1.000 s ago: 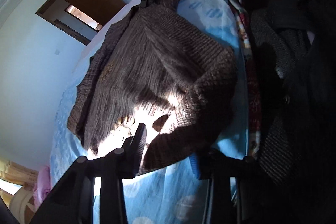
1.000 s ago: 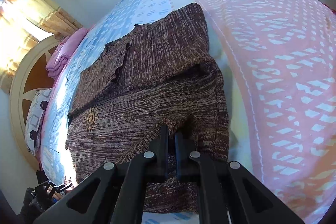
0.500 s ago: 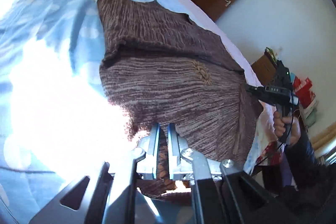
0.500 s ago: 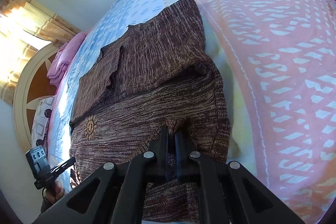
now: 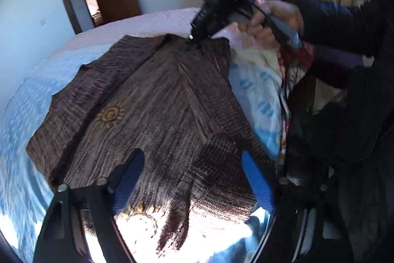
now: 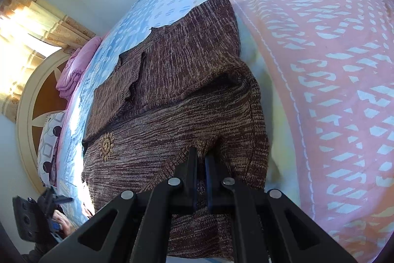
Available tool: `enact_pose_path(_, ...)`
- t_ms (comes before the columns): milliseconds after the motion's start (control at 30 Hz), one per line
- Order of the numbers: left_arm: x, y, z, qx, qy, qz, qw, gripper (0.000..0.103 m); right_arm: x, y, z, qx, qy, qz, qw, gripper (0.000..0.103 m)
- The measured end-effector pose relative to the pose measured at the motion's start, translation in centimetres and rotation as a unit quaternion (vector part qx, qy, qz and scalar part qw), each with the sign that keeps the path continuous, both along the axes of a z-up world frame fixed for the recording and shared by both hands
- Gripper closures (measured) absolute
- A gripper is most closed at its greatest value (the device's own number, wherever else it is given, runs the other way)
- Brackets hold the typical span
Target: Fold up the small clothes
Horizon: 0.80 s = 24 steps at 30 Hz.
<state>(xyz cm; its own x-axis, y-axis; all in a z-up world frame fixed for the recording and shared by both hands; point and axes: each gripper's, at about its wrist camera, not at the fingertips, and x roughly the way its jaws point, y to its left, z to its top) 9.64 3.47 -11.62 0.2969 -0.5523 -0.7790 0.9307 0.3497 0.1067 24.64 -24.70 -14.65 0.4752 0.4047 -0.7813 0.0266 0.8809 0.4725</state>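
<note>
Sweater lies spread on bed. Right gripper fingers are clamped on its near edge. Left gripper fingers have just been opening, standing apart above the hem, nothing gripped.

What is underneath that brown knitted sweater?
The brown knitted sweater lies on a bedspread patterned in blue and white, pink beside it. The bedspread directly beneath is covered.

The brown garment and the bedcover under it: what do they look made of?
Brown garment: looks like knitted yarn, matte, with visible ribbed rows and mottled brown-tan strands; the fibre cannot be told. Bedcover: seems thin printed woven cloth, smooth and matte, with flat pink and blue patterns.
</note>
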Motion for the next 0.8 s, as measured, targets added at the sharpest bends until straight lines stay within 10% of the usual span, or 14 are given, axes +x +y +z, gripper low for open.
enact_pose_path(67, 0.8, -1.0, -1.8, 0.035, 0.020, -0.013, 0.9991, 0.069, 0.0, 0.1, 0.0, -0.004, 0.000, 0.001, 1.000, 0.098)
enact_pose_path(333, -0.2, -1.3, -2.1, 0.034, -0.008, -0.022, 0.9992, 0.081, 0.1, 0.2, 0.0, 0.000, 0.000, 0.000, 1.000, 0.098)
enact_pose_path(567, 0.2, 0.1, -2.2, -0.033, 0.074, 0.058, 0.9950, 0.098, 0.2, -0.1, -0.2, 0.008, 0.000, -0.003, 1.000, 0.098)
enact_pose_path(700, 2.3, 2.7, 0.6, -0.114, 0.097, 0.144, 0.9781, 0.099, 0.1, -0.2, -0.2, 0.011, 0.001, -0.003, 1.000, 0.098)
enact_pose_path(800, 5.5, 7.2, 2.6, -0.191, 0.104, 0.246, 0.9447, 0.099, 0.1, -0.4, -0.3, 0.019, 0.000, -0.006, 1.000, 0.098)
